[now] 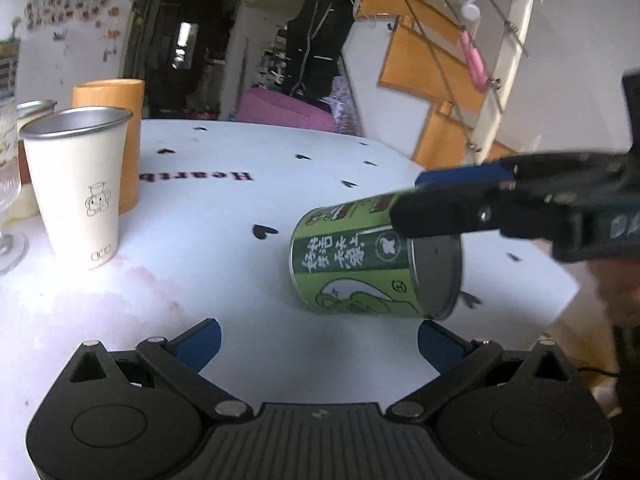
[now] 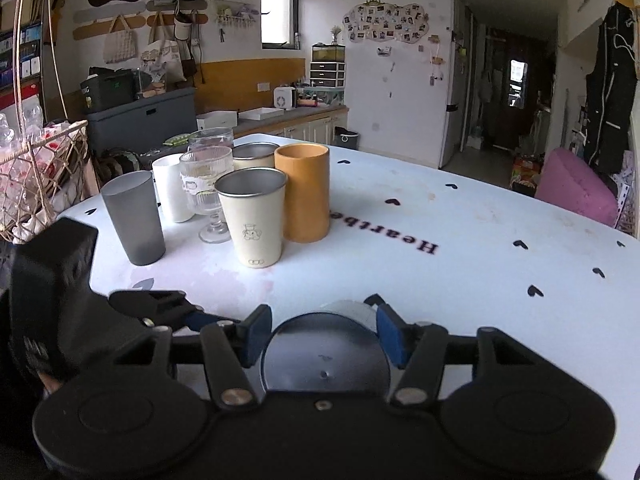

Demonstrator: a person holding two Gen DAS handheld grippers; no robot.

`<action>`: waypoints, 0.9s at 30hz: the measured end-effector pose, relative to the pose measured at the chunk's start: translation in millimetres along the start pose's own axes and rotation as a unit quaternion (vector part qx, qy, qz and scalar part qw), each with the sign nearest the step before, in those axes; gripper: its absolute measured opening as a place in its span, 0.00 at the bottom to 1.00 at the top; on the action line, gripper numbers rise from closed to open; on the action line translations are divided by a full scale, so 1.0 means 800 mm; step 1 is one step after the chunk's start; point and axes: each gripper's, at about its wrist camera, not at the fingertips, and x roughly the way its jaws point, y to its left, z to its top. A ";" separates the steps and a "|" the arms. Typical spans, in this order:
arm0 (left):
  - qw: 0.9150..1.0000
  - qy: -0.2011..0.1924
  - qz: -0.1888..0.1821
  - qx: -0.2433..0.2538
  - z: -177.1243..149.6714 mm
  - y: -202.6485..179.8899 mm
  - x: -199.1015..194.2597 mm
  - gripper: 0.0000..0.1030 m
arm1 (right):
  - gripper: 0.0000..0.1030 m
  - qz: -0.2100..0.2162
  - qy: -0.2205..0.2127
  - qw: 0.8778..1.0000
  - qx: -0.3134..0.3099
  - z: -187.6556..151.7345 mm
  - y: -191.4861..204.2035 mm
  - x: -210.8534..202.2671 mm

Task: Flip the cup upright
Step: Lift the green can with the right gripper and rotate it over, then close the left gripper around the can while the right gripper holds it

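Green cup point(image 1: 360, 264) with Chinese lettering lies sideways, right tool point(image 2: 318, 338) clamped on it; left tool point(image 1: 319, 340) apart.

Daylit room, glare whitening the table point(image 1: 224, 264), fisheye-bent edges, slight blur

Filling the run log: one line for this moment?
right gripper: shut on green printed cup | cup: tilted, rim on white table | left gripper: open, empty
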 end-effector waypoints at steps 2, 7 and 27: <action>1.000 -0.009 -0.009 -0.011 -0.003 0.008 -0.008 1.00 | 0.57 0.005 -0.001 1.000 0.015 -0.007 -0.007 -0.005; 0.999 -0.021 -0.021 -0.041 -0.007 0.018 -0.021 0.99 | 0.52 0.012 0.021 0.998 0.051 -0.031 -0.023 -0.009; 0.937 0.098 -0.102 -0.319 0.061 0.034 0.070 0.91 | 0.56 0.008 -0.006 0.998 0.055 -0.059 -0.024 -0.013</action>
